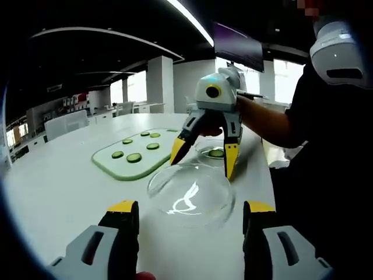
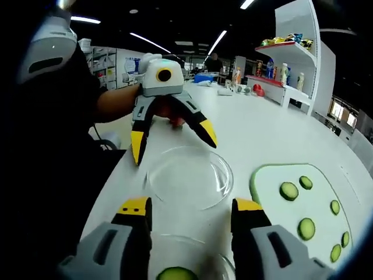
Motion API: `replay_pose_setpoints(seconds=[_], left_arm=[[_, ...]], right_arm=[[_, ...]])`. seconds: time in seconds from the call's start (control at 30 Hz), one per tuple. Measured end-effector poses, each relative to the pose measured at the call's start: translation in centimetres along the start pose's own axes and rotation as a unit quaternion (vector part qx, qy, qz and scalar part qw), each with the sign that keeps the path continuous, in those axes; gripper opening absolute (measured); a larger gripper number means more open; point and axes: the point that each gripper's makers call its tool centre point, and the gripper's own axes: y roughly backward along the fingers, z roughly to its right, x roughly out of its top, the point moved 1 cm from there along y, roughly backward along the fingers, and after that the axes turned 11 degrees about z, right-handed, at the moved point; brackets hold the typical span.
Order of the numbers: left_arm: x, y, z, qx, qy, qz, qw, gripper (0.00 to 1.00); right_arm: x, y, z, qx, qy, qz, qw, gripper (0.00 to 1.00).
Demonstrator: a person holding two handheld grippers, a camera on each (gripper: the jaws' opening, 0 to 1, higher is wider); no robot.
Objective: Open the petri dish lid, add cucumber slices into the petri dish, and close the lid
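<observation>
Already the lid (image 1: 191, 195) is off: we see the clear glass piece lying alone on the white table (image 1: 64, 186), between our two grippers, apart from the petri dish (image 1: 213, 153). The dish base sits further toward the right gripper (image 1: 204, 157) in the left gripper view, and in the right gripper view it lies at the bottom edge between that gripper's own jaws (image 2: 185, 233), with one cucumber slice (image 2: 176, 273) inside it. So we judge step one done and step two started.

Jaws: the left gripper (image 1: 191, 224) is spread wide and holds nothing; its yellow tips flank the near rim of the lid without touching it, as far as we can tell. In the right gripper view the same left gripper (image 2: 173, 146) hangs over the far side of the lid (image 2: 189, 177), jaws apart. The right gripper is also wide and empty, straddling the dish from above.

Remaining slices: six or so lie on the green cutting board (image 1: 137, 156), well to the side of the dish; in the right gripper view the board (image 2: 262, 186) is at the right with the slices (image 2: 288, 191) spread over it.

Left to do, in our judgement: move more slices from board to dish, then pick up the lid and set it back on the dish. Closing not yet begun.
</observation>
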Motion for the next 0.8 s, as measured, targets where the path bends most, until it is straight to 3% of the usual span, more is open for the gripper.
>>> replay_pose_setpoints(seconds=[0.2, 0.6, 0.8], left_arm=[[-0.2, -0.4, -0.2, -0.016, 0.001, 0.002, 0.9999, 0.72], [-0.5, -1.5, 0.1, -0.043, -0.008, -0.007, 0.999, 0.64], [-0.4, -1.7, -0.1, -0.04, -0.008, -0.002, 0.9991, 0.63]], right_arm=[[-0.1, -0.5, -0.3, 0.015, 0.005, 0.008, 0.9998, 0.59], [0.0, -0.5, 0.1, 0.005, 0.028, 0.018, 0.9994, 0.54], [-0.1, -0.7, 0.0, 0.0, 0.015, 0.021, 0.9997, 0.54]])
